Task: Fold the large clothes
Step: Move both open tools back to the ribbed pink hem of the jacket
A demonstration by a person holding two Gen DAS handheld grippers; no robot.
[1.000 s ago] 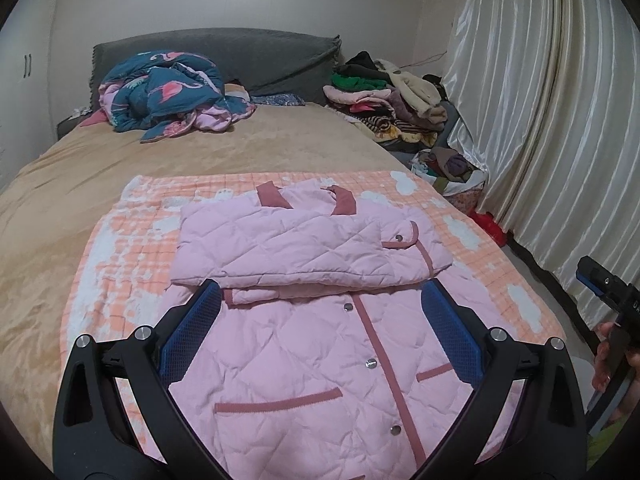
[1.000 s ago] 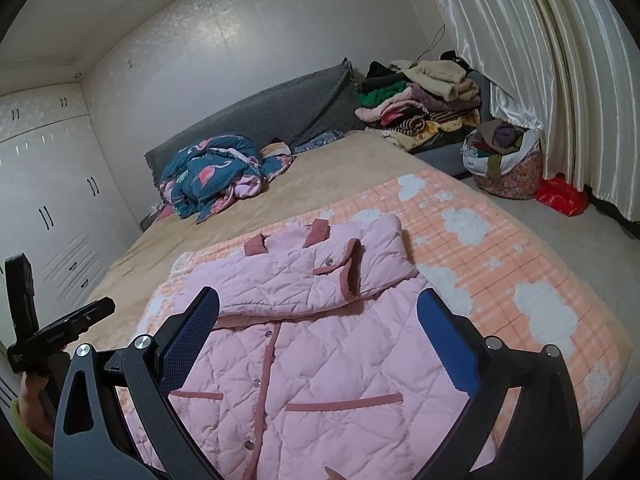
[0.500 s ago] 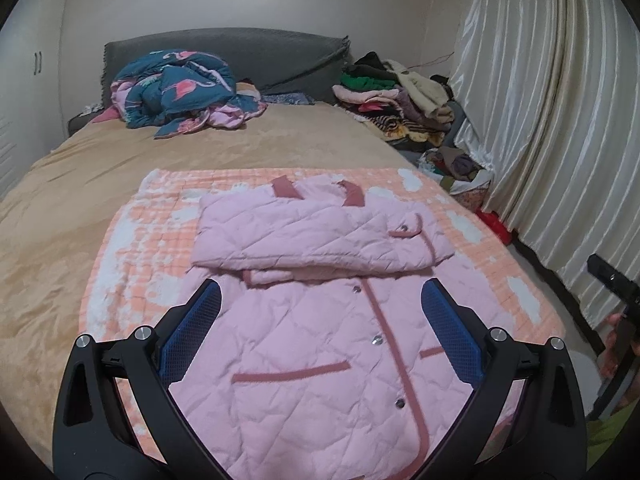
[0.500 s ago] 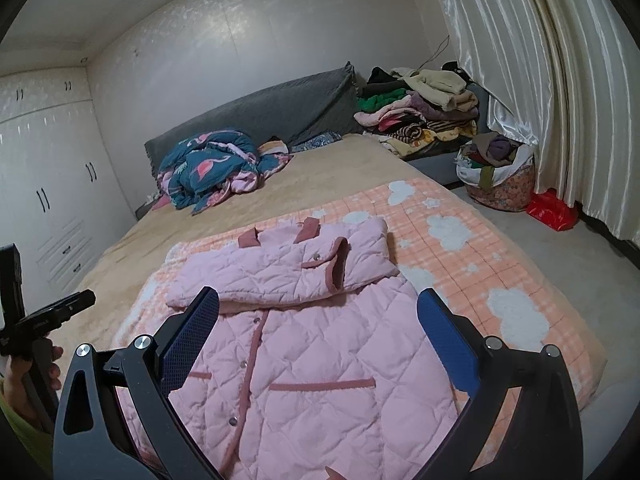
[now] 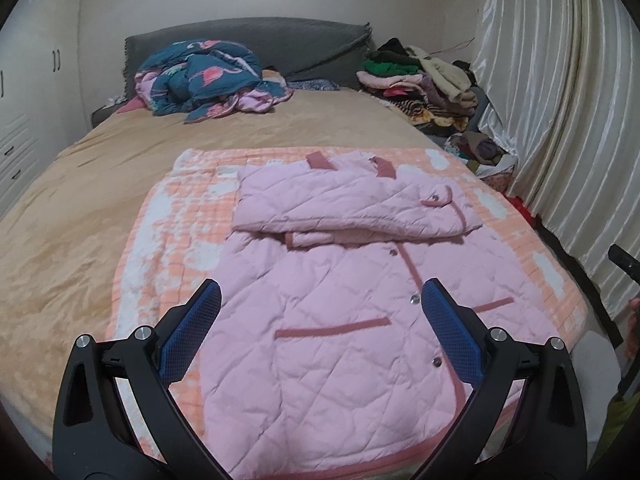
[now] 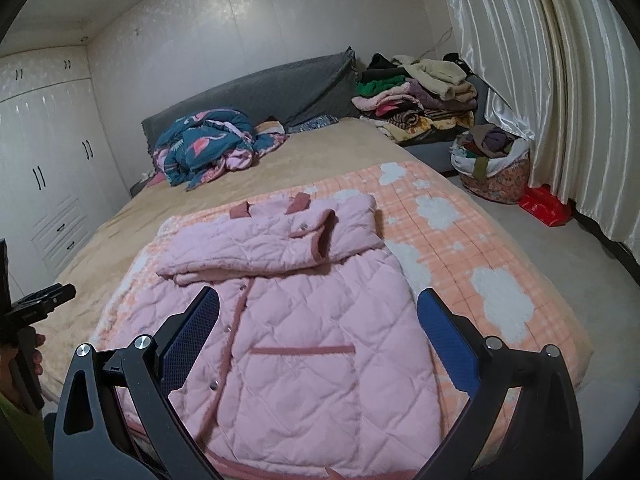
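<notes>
A pink quilted coat (image 5: 332,304) (image 6: 304,340) lies flat on an orange checked blanket (image 5: 176,216) (image 6: 452,216) at the foot of the bed, front up. Both sleeves are folded across its chest, and dark pink trim marks the collar, placket and pockets. My left gripper (image 5: 320,300) hovers open above the coat's lower half, nothing between its blue pads. My right gripper (image 6: 318,308) is also open above the coat, holding nothing. The other gripper's black body shows at the left edge of the right wrist view, held in a hand (image 6: 24,360).
A teal flamingo-print quilt (image 5: 204,76) (image 6: 208,144) is bunched near the grey headboard (image 5: 280,40). Stacked clothes (image 5: 416,80) (image 6: 416,92) and a full bag (image 6: 494,164) stand right of the bed by pale curtains (image 6: 560,80). White wardrobes (image 6: 44,160) line the left wall.
Both grippers have drawn back and shifted left across the coat's hem, still open. The coat has not moved.
</notes>
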